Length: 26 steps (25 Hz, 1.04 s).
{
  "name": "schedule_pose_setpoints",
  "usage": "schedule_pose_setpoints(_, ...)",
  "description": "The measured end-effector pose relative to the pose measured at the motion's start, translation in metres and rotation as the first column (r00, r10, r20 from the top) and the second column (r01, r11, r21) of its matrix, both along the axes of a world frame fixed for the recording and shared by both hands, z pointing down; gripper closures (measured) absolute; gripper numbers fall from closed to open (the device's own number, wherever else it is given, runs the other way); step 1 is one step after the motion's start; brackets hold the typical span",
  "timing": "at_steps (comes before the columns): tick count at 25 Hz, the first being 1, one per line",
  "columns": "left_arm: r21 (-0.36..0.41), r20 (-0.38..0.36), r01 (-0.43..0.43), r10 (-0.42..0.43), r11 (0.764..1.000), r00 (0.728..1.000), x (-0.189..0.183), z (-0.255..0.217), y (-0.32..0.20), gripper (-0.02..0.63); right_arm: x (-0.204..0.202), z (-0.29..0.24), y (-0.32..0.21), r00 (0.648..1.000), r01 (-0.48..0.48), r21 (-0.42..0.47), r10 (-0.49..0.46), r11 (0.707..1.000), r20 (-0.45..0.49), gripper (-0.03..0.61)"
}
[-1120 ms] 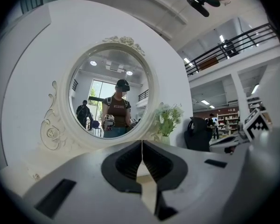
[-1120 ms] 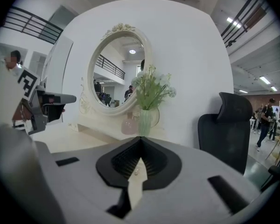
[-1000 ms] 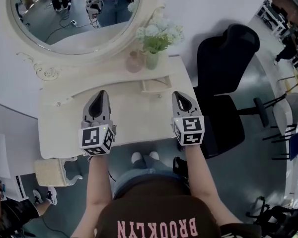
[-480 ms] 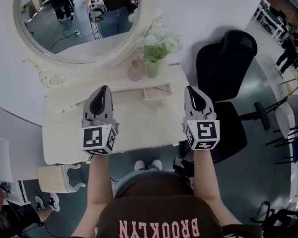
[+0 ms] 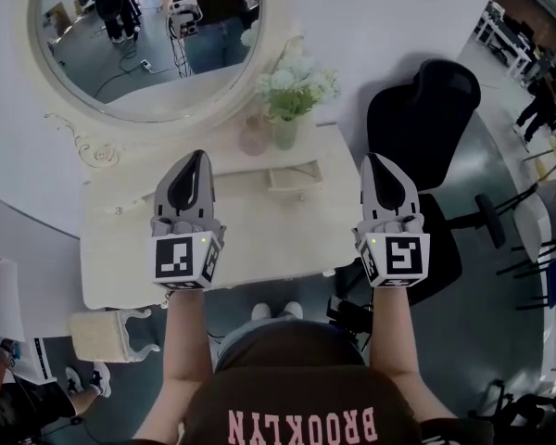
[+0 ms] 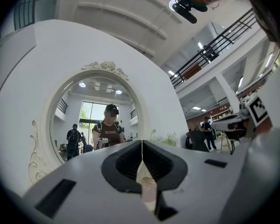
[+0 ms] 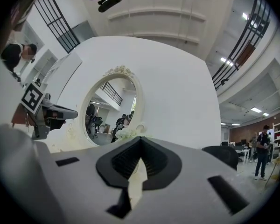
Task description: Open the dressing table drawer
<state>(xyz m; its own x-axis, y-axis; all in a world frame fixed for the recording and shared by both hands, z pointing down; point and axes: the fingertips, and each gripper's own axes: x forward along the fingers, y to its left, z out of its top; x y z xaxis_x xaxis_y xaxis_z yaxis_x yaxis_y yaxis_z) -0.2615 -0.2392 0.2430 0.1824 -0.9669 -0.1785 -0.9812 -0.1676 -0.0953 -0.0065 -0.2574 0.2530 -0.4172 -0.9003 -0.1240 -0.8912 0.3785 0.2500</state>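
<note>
The cream dressing table [image 5: 259, 239] stands below me against a white wall, under a round mirror [image 5: 148, 35]. A small drawer [image 5: 292, 176] sits on its back ledge below the vase, its front jutting slightly forward. A second drawer front with a knob [image 5: 119, 209] is at the left. My left gripper [image 5: 196, 158] hovers over the table's middle-left, shut and empty. My right gripper [image 5: 374, 160] hangs over the table's right edge, also shut with nothing in it. In the left gripper view the jaws [image 6: 141, 146] meet in a line; the right gripper view shows the same [image 7: 140, 141].
A vase of pale flowers [image 5: 292, 86] and a pink bottle [image 5: 253, 135] stand on the back ledge. A black office chair [image 5: 417, 128] is close on the right. A cream stool [image 5: 107, 327] sits at the lower left. People stand far off at the right.
Both grippers have risen and tilted up toward the wall and mirror. The right one has drifted right, from over the tabletop to its right edge. Both stayed shut.
</note>
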Motion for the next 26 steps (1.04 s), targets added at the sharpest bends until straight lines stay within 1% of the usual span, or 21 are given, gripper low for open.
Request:
schedule_pose_setpoints(4, 0.002, -0.001, 0.0, 0.0, 1.0, 1.0, 0.0, -0.002, -0.001, 0.607, 0.006, 0.0, -0.001, 1.0, -0.016, 0.003, 0.016, 1.0, -0.007, 0.58)
schedule_pose_setpoints(10, -0.004, 0.0, -0.001, 0.001, 1.0, 1.0, 0.003, -0.001, 0.001, 0.607, 0.016, 0.002, -0.001, 0.999, -0.033, -0.01, 0.033, 0.999, 0.011, 0.58)
schedule_pose_setpoints(26, 0.013, 0.029, 0.005, -0.005, 1.0, 1.0, 0.004, -0.006, 0.013, 0.607, 0.02, 0.004, 0.01, 0.999, -0.046, -0.012, 0.046, 0.999, -0.006, 0.58)
